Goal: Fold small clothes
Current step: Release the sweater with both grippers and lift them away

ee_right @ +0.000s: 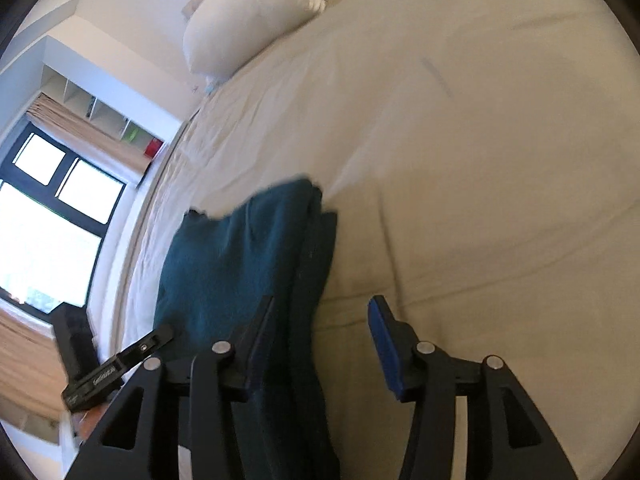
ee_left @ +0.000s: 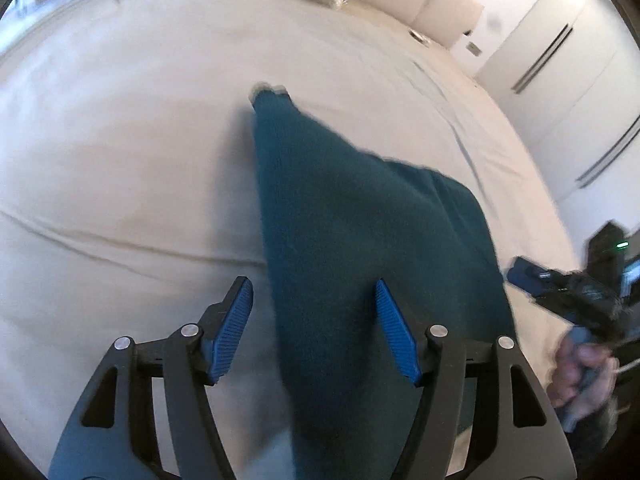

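The left gripper [ee_left: 314, 300] is held with its blue-padded fingers [ee_left: 236, 320] spread wide, nothing clamped between them. The right gripper [ee_right: 320, 320] is likewise seen parted, one blue pad [ee_right: 382, 340] showing. The right hand [ee_left: 580, 372] is wrapped around its handle.

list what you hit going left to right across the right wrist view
window → left gripper → teal garment → right gripper → bare bed sheet
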Available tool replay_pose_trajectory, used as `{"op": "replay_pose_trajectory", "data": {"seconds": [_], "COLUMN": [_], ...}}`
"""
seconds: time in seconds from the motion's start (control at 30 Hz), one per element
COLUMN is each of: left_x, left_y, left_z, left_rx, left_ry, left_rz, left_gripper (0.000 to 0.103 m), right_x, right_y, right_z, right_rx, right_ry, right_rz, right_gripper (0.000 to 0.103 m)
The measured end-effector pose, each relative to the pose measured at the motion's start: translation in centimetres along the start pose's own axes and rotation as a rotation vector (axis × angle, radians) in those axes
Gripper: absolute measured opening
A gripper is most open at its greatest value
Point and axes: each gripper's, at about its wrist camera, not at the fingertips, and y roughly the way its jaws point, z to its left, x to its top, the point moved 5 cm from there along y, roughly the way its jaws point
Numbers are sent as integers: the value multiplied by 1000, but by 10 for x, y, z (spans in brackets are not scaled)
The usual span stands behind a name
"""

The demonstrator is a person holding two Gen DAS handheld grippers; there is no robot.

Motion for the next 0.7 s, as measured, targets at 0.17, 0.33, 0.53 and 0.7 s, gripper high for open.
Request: {"op": "replay_pose_trajectory", "data": {"seconds": [0.17, 0.33, 0.53, 0.7], "left_x": [2, -4, -21, -13], "left_y": [-23, 10, 17, -43], "left_z": [-20, -40, -16, -27], "left_rx": [37, 95, 70, 200], "left_ry": [42, 108, 68, 149], "left_rz": [-73, -38, -46, -252], "left_gripper": [63, 64, 67, 67], "right_x": [-7, -32, -36, -39], "right_y": [5, 42, 15, -35], "right_z": [46, 32, -7, 5], "right_rx": [178, 146, 99, -64], "right_ry": [-94, -60, -4, -124], "right_rz": [39, 125, 59, -95], "right_gripper": [52, 46, 27, 42]}}
